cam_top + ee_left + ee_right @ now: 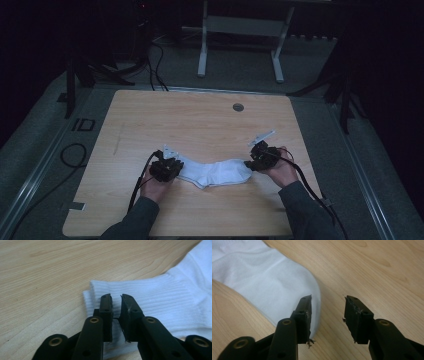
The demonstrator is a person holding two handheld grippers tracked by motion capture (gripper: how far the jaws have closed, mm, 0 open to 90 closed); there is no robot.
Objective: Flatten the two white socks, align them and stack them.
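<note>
A white sock (215,172) lies flat on the wooden table (200,120), stretched between my two grippers. My left gripper (170,167) sits at the sock's ribbed cuff end. In the left gripper view its jaws (116,296) stand a narrow gap apart over the cuff (155,297), and the pads do not press on the cloth. My right gripper (257,160) is at the toe end. In the right gripper view its jaws (327,298) are wide apart, the rounded toe (267,282) lies by the left jaw, and bare wood shows between them.
A round grommet hole (238,107) sits near the table's far edge. A white table frame (240,30) stands on the floor behind. Cables (75,155) lie on the floor at the left. The surroundings are dark.
</note>
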